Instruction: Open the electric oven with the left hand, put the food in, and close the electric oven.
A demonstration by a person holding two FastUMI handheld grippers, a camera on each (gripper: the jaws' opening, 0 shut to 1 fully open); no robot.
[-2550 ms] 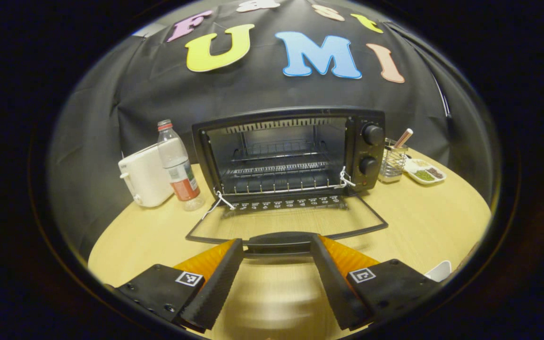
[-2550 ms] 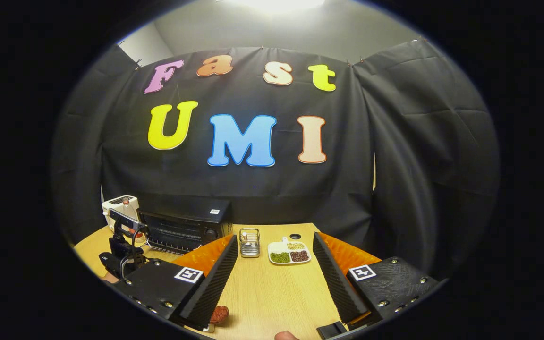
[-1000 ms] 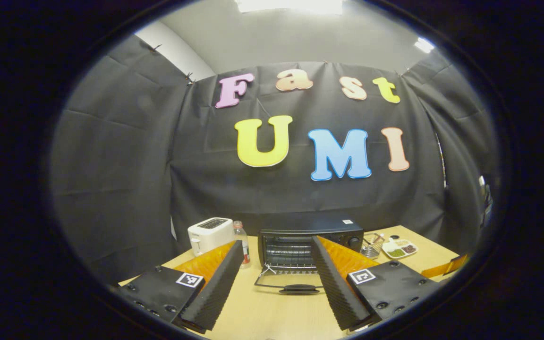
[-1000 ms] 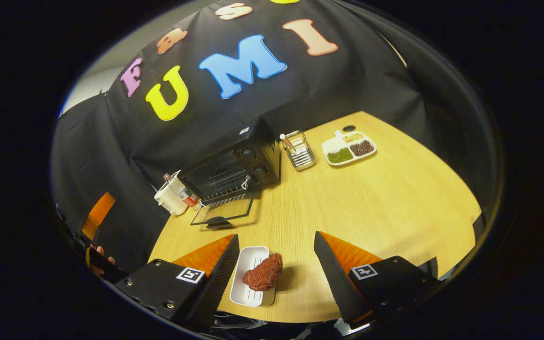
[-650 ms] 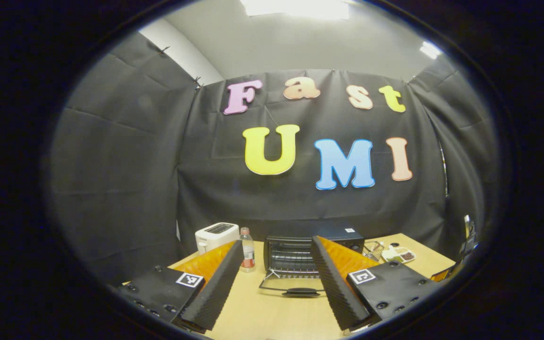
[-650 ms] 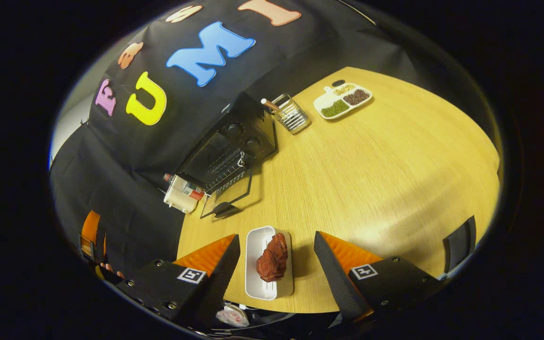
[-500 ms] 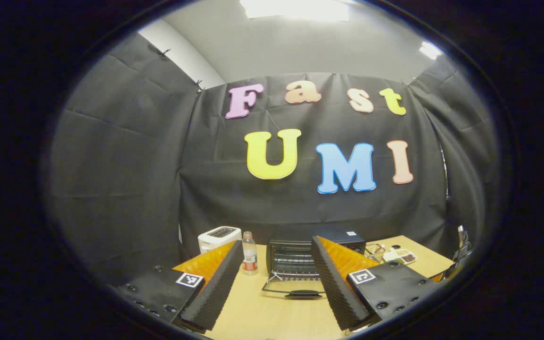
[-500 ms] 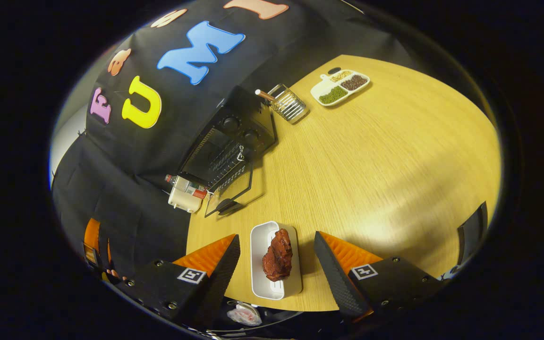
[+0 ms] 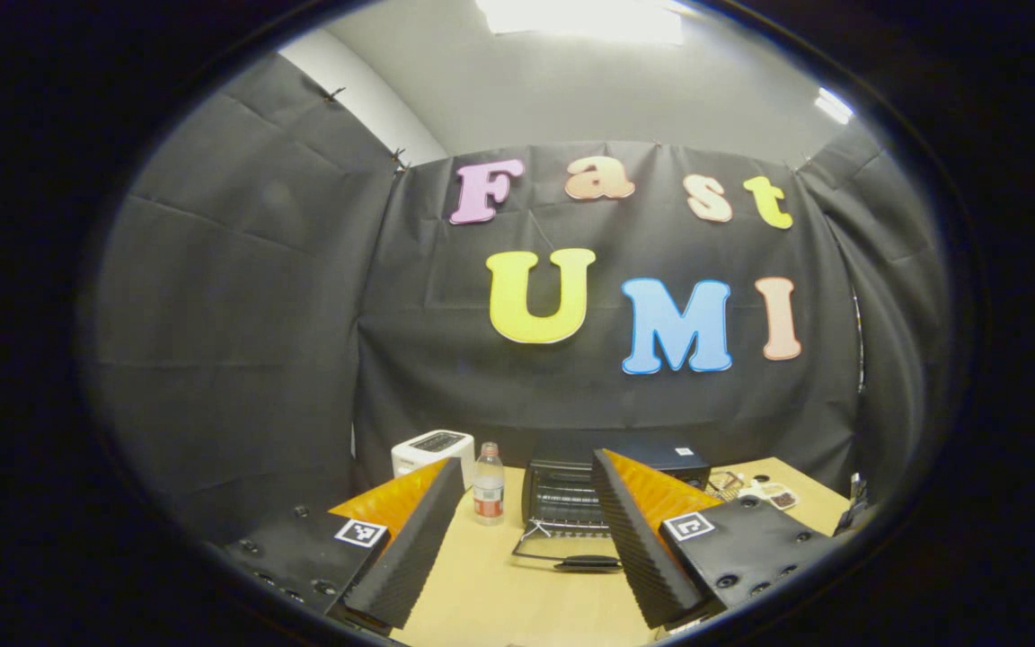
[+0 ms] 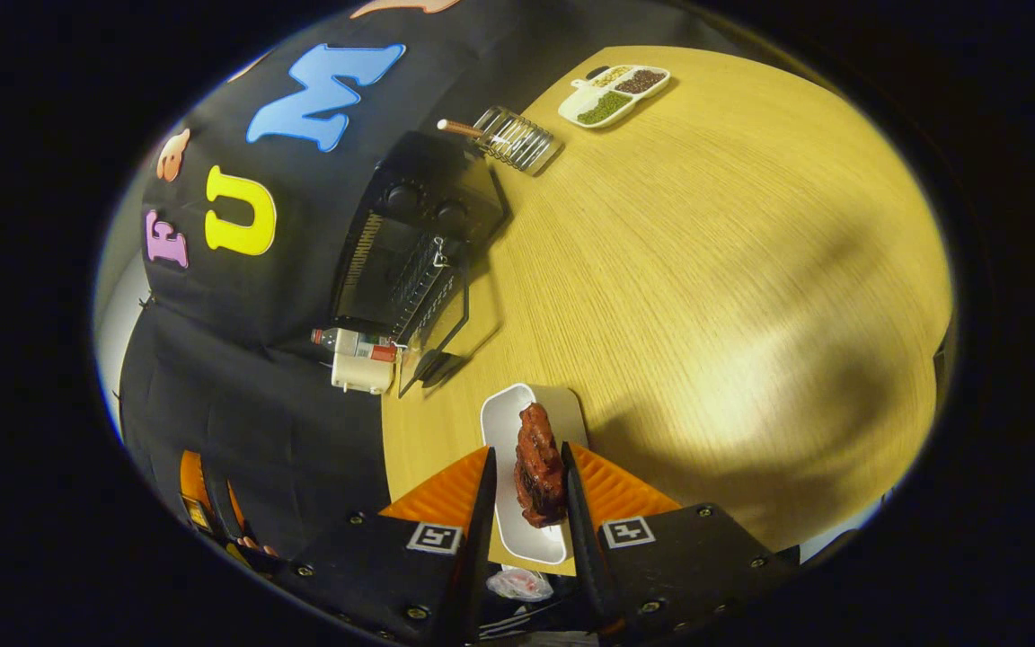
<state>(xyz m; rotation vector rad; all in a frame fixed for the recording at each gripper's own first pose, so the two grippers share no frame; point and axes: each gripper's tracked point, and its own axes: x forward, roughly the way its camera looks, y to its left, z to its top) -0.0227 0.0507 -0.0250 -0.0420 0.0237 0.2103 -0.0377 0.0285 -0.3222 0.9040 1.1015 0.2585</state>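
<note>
The black electric oven stands at the back of the wooden table, its door folded down flat. My left gripper is held well back from it, open, with nothing between its fingers. In the right gripper view the oven lies far off to the upper left. A reddish-brown piece of meat rests on a white tray at the table's near edge. My right gripper straddles the meat with narrowed jaws: the right finger touches it, and a strip of tray shows beside the left finger.
A white toaster and a plastic bottle stand left of the oven. To the oven's right are a wire holder and a white divided dish of spices. Bare table top lies between the tray and the oven.
My left gripper let go of the opened door and drew back. My right gripper swung down over the tray, and its fingers narrowed around the meat.
</note>
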